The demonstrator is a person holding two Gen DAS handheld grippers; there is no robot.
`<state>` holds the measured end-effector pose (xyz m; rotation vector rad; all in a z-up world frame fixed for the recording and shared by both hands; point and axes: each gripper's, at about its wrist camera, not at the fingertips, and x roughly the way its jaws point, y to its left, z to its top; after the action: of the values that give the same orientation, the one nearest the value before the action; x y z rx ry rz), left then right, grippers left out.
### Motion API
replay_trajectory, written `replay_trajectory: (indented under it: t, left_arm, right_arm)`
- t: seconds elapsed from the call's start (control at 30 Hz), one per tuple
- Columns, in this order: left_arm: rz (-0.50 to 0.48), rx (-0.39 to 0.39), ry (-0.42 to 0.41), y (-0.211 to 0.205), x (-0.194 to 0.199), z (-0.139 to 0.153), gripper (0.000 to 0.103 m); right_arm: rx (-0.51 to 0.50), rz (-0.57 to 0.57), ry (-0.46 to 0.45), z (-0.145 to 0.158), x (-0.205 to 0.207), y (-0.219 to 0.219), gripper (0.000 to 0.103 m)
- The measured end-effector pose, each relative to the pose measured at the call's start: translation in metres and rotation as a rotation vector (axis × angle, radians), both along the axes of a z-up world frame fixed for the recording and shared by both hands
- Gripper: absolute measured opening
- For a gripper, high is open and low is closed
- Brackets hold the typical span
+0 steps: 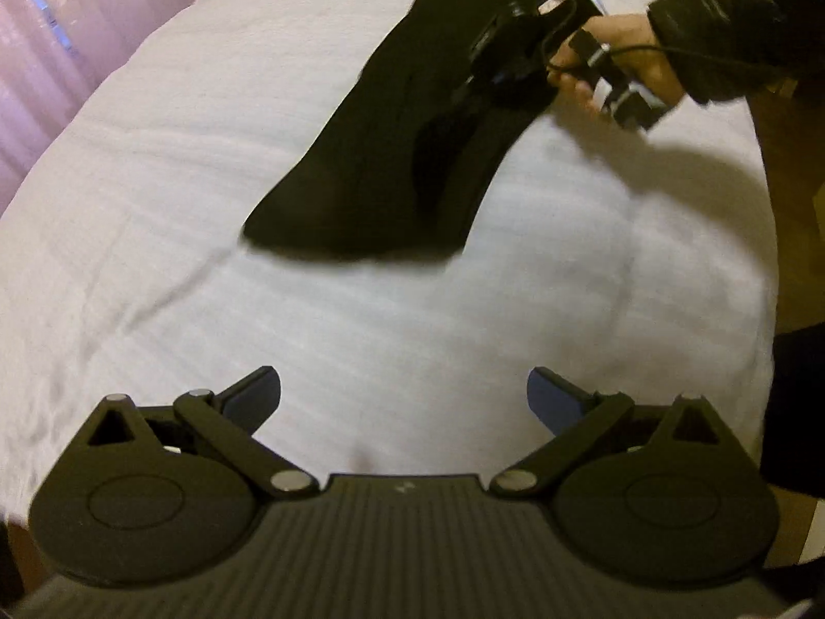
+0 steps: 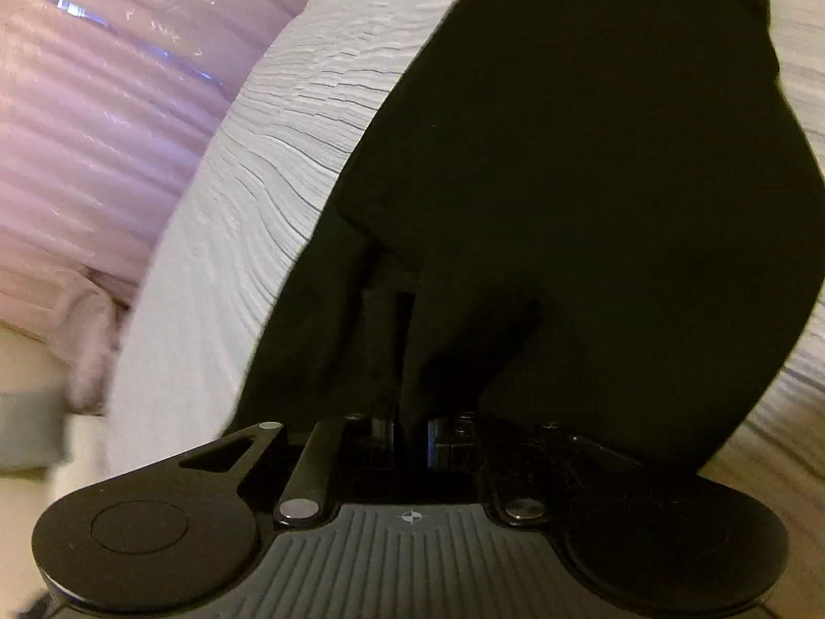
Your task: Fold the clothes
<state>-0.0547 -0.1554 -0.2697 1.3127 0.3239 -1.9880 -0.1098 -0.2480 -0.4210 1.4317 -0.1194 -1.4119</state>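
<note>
A black garment (image 1: 392,155) lies stretched across the white bed (image 1: 206,309), one end lifted at the far right. My right gripper (image 1: 482,54), held by a person's hand (image 1: 634,51), is shut on that lifted end. In the right wrist view the black garment (image 2: 593,180) hangs over and covers the right gripper (image 2: 412,320), so the fingers barely show. My left gripper (image 1: 405,392) hovers over bare sheet near the front, open and holding nothing, a good way short of the garment's near end.
Pink curtains (image 1: 41,51) hang along the bed's left side, and the same pink curtains (image 2: 103,103) fill the left of the right wrist view. A dark sleeve (image 1: 747,15) reaches in from the upper right. The bed's right edge (image 1: 763,258) drops to a brownish floor.
</note>
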Motion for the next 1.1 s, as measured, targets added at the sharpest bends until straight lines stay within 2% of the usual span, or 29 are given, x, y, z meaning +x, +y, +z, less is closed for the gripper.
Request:
replay_trajectory:
  t: [0.07,0.13,0.23,0.33,0.4,0.47,0.57,0.63,0.7,0.73,0.83,0.93,1.1]
  left_arm:
    - [-0.001,0.007,0.012,-0.017,-0.021,0.004,0.101]
    - [-0.004,0.004,0.012,-0.035,-0.041,0.008,0.101]
    - [-0.011,-0.015,0.009,-0.056,-0.066,0.014,0.101]
    - [-0.010,-0.036,0.003,-0.072,-0.083,0.017,0.101]
    - [-0.001,-0.033,-0.001,-0.080,-0.090,0.015,0.101]
    - [0.009,-0.023,-0.004,-0.087,-0.099,0.012,0.101]
    - [0.027,-0.009,-0.006,-0.095,-0.107,0.009,0.101]
    - [0.034,-0.016,-0.012,-0.098,-0.104,0.009,0.101]
    - [0.050,-0.021,-0.014,-0.103,-0.099,0.007,0.101]
    - [0.053,-0.023,-0.017,-0.104,-0.094,0.008,0.101]
    - [0.043,-0.037,-0.029,-0.112,-0.079,0.006,0.101]
    - [0.028,-0.060,-0.038,-0.129,-0.057,0.005,0.100]
    - [0.024,-0.092,-0.028,-0.172,-0.018,0.005,0.100]
  right_arm:
    - [-0.023,0.006,-0.039,0.007,-0.008,-0.001,0.013]
    - [-0.019,-0.010,-0.099,0.006,-0.012,-0.005,0.014]
    - [-0.017,0.008,-0.141,0.012,-0.020,-0.017,0.013]
    - [-0.137,0.058,-0.131,0.039,-0.035,-0.025,0.013]
    - [-0.175,0.061,-0.092,0.050,-0.051,-0.025,0.013]
    - [-0.124,0.048,-0.064,0.041,-0.069,-0.029,0.013]
    - [0.003,0.039,-0.100,0.015,-0.089,-0.038,0.014]
    - [0.003,0.052,-0.102,0.020,-0.092,-0.037,0.016]
    - [-0.016,0.068,-0.103,0.028,-0.091,-0.034,0.060]
    - [-0.034,0.073,-0.097,0.035,-0.085,-0.029,0.093]
    - [-0.061,0.109,-0.100,0.046,-0.056,-0.020,0.094]
    - [-0.026,0.097,-0.154,0.041,-0.020,-0.021,0.094]
    - [0.018,0.001,-0.166,0.028,0.034,-0.059,0.094]
